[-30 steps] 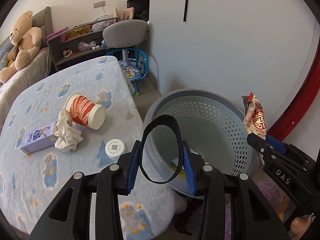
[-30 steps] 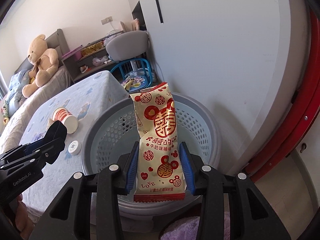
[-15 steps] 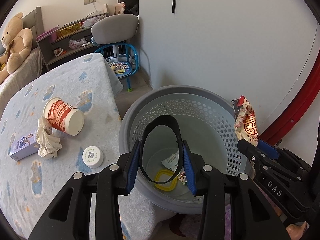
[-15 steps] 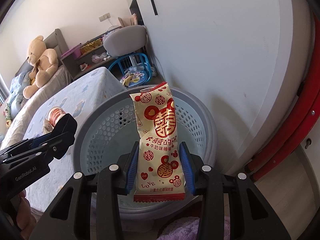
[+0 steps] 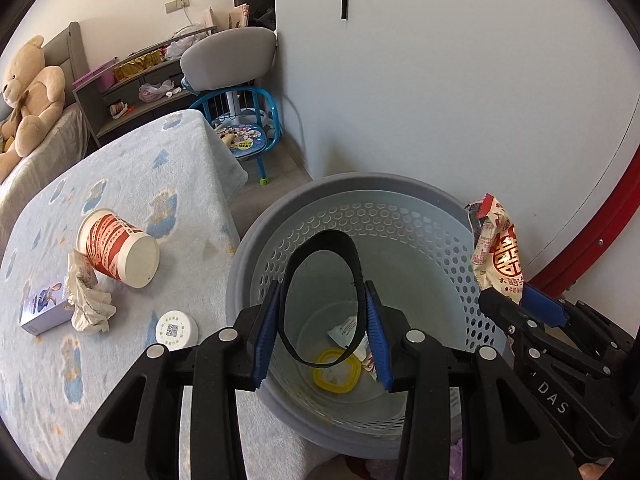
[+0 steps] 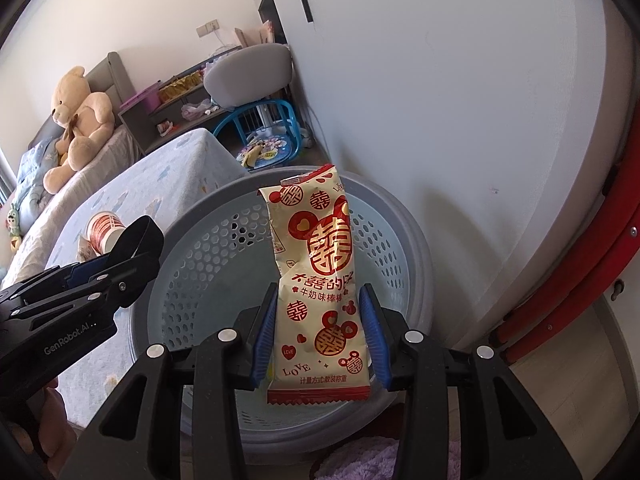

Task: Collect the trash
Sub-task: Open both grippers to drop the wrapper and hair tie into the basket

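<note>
My left gripper (image 5: 322, 320) is shut on a black band loop (image 5: 320, 248) and holds it over the grey perforated basket (image 5: 400, 216). My right gripper (image 6: 320, 320) is shut on a cream and red snack wrapper (image 6: 316, 272), upright above the same basket (image 6: 224, 240); the wrapper also shows in the left wrist view (image 5: 498, 252). A yellow lid (image 5: 334, 372) and a white wrapper (image 5: 346, 330) lie on the basket's bottom. On the bed lie a red paper cup (image 5: 116, 248), crumpled tissue (image 5: 86, 300), a small purple box (image 5: 42, 308) and a white round lid (image 5: 176, 330).
The bed with a blue patterned blanket (image 5: 120, 184) is left of the basket. A white wall (image 5: 460, 100) stands right behind it. A blue child's chair (image 5: 244, 120), a shelf (image 5: 132, 80) and a teddy bear (image 5: 28, 96) are farther back. A red frame (image 5: 592, 216) runs on the right.
Both grippers have moved right over the basket, holding their items. The basket's bottom with the yellow lid has come into view.
</note>
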{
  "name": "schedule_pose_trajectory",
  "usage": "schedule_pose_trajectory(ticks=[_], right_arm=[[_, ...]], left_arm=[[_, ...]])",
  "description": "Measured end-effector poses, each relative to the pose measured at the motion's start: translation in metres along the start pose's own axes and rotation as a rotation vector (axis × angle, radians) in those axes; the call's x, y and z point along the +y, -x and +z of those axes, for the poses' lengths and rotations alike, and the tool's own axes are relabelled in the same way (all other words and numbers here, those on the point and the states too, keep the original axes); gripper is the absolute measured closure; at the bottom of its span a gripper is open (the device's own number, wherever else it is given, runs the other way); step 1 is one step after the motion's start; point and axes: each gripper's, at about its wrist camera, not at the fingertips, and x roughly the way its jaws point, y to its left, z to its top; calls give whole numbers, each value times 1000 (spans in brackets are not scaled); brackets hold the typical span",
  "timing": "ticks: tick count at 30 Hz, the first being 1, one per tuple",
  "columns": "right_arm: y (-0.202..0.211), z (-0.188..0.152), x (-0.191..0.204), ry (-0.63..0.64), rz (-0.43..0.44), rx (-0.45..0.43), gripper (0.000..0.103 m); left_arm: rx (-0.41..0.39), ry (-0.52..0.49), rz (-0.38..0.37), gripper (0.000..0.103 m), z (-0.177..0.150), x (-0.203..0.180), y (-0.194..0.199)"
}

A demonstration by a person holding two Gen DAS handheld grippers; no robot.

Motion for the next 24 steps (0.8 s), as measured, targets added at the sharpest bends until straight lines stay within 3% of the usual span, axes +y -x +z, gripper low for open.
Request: schedule_pose_trajectory(ticks=[12, 16, 17, 21, 24], right_arm=[[0, -2, 4, 10, -17, -10, 62], [0, -3, 3, 10, -21, -14, 61], [1, -3, 2, 12, -23, -17, 60], [7, -3, 2, 17, -29, -46, 39], [8, -4, 1, 15, -28, -54, 36]], left_arm=[[0, -6, 20, 64, -1, -3, -5], [-11, -5, 24, 56, -1, -3, -1], [-12, -4, 26, 53, -1, -3, 0], [-22, 4, 33, 40, -2, -2, 4], [-26, 10, 39, 36, -3, 0, 7]])
